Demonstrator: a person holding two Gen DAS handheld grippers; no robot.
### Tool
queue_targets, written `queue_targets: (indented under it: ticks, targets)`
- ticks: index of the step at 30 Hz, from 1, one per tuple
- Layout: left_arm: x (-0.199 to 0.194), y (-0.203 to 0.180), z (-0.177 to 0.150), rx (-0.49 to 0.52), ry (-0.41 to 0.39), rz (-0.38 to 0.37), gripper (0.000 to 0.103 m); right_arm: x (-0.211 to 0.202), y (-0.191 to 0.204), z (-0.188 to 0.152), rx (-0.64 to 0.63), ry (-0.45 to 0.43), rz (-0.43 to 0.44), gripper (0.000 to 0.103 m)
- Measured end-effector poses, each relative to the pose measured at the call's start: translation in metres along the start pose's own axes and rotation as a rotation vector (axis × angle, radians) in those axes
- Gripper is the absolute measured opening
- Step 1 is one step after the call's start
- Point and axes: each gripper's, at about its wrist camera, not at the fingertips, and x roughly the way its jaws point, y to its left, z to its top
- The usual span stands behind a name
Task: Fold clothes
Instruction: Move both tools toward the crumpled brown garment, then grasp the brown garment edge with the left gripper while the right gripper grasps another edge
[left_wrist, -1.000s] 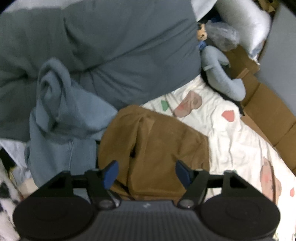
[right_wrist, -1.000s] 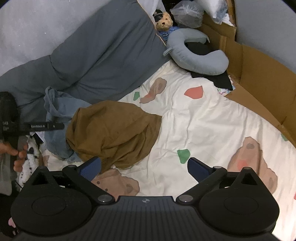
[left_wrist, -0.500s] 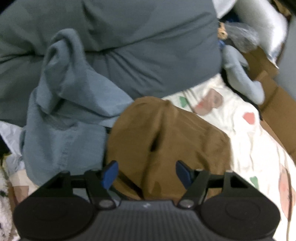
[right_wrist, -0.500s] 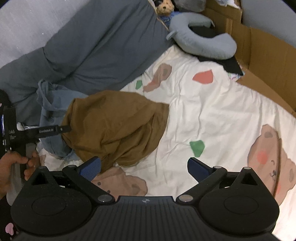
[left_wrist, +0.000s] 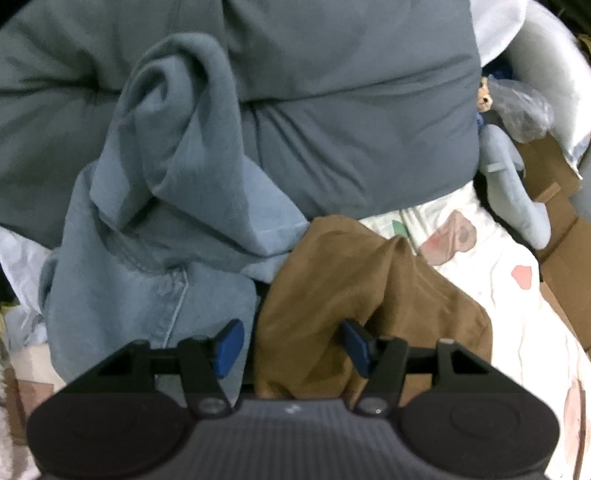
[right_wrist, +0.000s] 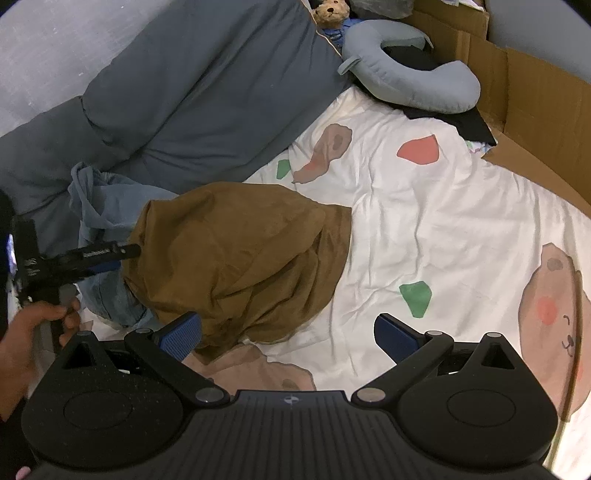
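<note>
The right wrist view takes in the whole bed sheet (right_wrist: 424, 229), white with bear faces and coloured patches, and shows the brown garment (right_wrist: 243, 258) as one crumpled heap lying on it near the left side, its far edge against a grey duvet (right_wrist: 192, 85). That view alone shows the person's hand (right_wrist: 33, 325) gripping the left tool's handle, with the left tongs (right_wrist: 125, 253) reaching in from the left to the heap's left edge; their tips are hidden at the cloth there. It also shows a grey curved pillow (right_wrist: 413, 77), a teddy bear (right_wrist: 332, 9) and cardboard walls (right_wrist: 535, 92) at the far end.

The left wrist view, close in and slightly blurred, shows what that one cannot: the left tongs (left_wrist: 291, 345) stand apart, with the brown garment (left_wrist: 332, 288) bunched between the blue pads, not pinched. It also shows the blue denim garment (left_wrist: 159, 206) in full, rumpled, lying just left of the brown one and overlapping its upper edge, partly draped up the duvet.

The brown fabric is plain, soft and heavily creased, with deep folds and no clear shape.

The right tongs (right_wrist: 288, 334) hover spread wide above the heap's near edge and the sheet, holding nothing
</note>
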Motion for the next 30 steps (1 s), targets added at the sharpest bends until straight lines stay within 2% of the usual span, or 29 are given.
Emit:
queue_targets:
  ticks: [3, 5, 6, 7, 8, 11, 17, 23, 30]
  targets:
    - [0.01, 0.004, 0.0, -0.019, 0.012, -0.011, 0.061, 0.003, 0.003, -0.001, 0.004, 0.008, -0.002, 0.103]
    - [0.017, 0.006, 0.0, -0.031, 0.02, -0.018, 0.04, 0.004, 0.004, -0.003, 0.009, 0.015, 0.0, 0.103]
    - [0.02, 0.007, 0.0, -0.037, 0.023, -0.021, 0.021, 0.005, 0.005, -0.004, 0.01, 0.018, 0.0, 0.103]
    - [0.02, 0.007, 0.0, -0.044, 0.019, -0.025, 0.011, 0.006, 0.005, -0.005, 0.011, 0.021, 0.0, 0.103]
    - [0.018, 0.007, 0.0, -0.05, 0.01, -0.028, 0.008, 0.007, 0.006, -0.005, 0.011, 0.022, -0.001, 0.103]
    - [0.003, -0.001, 0.001, -0.045, -0.032, -0.085, 0.006, 0.007, 0.007, -0.005, 0.012, 0.023, 0.002, 0.103]
    - [-0.023, -0.035, 0.004, -0.041, -0.062, -0.187, 0.005, 0.008, 0.005, -0.001, 0.036, 0.008, -0.001, 0.103]
    - [-0.029, -0.077, -0.001, -0.018, -0.053, -0.287, 0.005, 0.003, 0.004, 0.007, 0.066, -0.02, 0.016, 0.103]
    - [-0.025, -0.109, -0.021, -0.003, -0.008, -0.38, 0.002, -0.003, -0.003, 0.014, 0.1, -0.047, 0.028, 0.103]
